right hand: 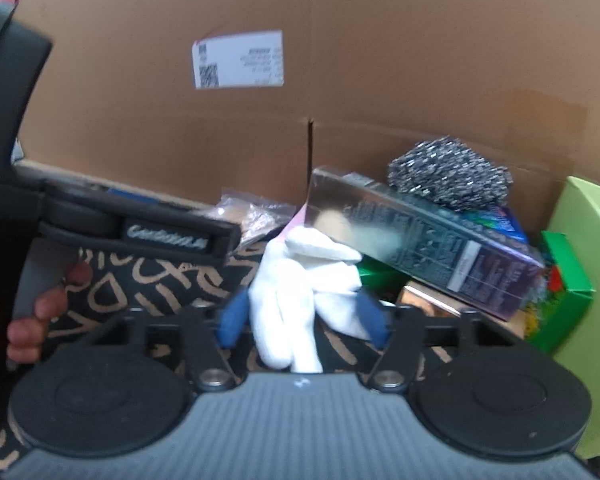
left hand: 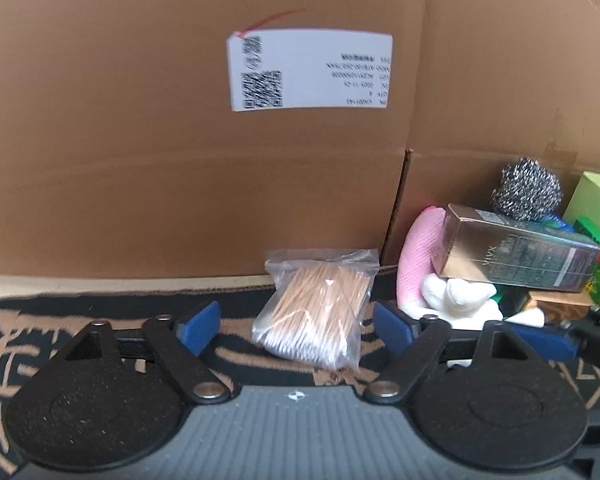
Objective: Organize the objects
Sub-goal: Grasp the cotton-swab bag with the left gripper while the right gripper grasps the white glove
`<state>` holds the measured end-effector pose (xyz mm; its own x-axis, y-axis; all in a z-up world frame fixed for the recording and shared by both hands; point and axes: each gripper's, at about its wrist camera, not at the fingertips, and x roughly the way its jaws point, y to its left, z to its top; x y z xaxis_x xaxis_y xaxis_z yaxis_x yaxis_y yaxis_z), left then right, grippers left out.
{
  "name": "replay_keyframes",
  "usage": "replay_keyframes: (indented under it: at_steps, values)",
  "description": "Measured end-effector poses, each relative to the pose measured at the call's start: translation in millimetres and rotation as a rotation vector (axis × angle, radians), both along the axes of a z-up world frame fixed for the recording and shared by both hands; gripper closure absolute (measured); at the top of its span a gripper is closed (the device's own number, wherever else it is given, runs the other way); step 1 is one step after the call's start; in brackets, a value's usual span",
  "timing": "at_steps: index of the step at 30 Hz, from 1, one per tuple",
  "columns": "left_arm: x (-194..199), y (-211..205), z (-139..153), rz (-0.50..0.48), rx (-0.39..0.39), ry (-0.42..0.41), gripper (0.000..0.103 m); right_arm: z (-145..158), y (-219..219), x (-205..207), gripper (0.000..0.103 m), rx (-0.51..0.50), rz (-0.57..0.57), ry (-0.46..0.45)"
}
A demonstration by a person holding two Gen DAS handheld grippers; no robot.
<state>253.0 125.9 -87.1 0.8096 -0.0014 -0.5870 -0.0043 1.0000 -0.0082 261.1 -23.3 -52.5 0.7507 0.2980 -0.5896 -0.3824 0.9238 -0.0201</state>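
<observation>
Patterned mat [left hand: 28,360] before cardboard; left tool [left hand: 296,330] wide around cotton-swab bag [left hand: 320,312]; right tool [right hand: 300,322] narrowed around white glove [right hand: 296,292].

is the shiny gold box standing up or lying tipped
Tipped. The gold box lies on its long side, slanting across the white glove and the pile beside it, not standing on an end.

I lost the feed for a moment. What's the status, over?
Left claw open, bag of cotton swabs between its fingers, untouched. Right claw straddling white glove, contact unclear. Shiny box leans across the pile above the glove.
</observation>
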Motion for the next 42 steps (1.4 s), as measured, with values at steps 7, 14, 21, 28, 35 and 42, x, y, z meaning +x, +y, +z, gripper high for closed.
replay_keyframes:
  at_steps: [7,14,21,28,35,42]
  values:
    - [-7.3,-4.7,0.5,-0.026,-0.001,0.015,0.073,0.8,-6.4,-18.0,0.089,-0.021,0.019,-0.033]
    - [-68.3,-12.6,10.6,-0.082,-0.045,0.055,0.076,21.5,-28.7,-78.1,0.089,0.041,0.068,-0.025]
    - [-142.8,-16.9,13.2,-0.140,-0.041,0.079,0.075,33.8,-36.2,-138.1,0.089,0.052,0.176,0.024]
    - [-177.5,-22.8,9.5,-0.143,0.027,0.055,0.038,32.4,-53.3,-168.0,0.046,0.105,0.265,0.150]
    - [-174.0,-22.7,16.0,-0.123,0.014,0.034,0.031,43.9,-57.7,-171.4,0.030,0.098,0.250,0.085]
    - [-160.7,-24.0,2.1,-0.117,-0.002,0.063,0.031,28.5,-40.8,-157.5,0.026,0.019,0.282,0.070]
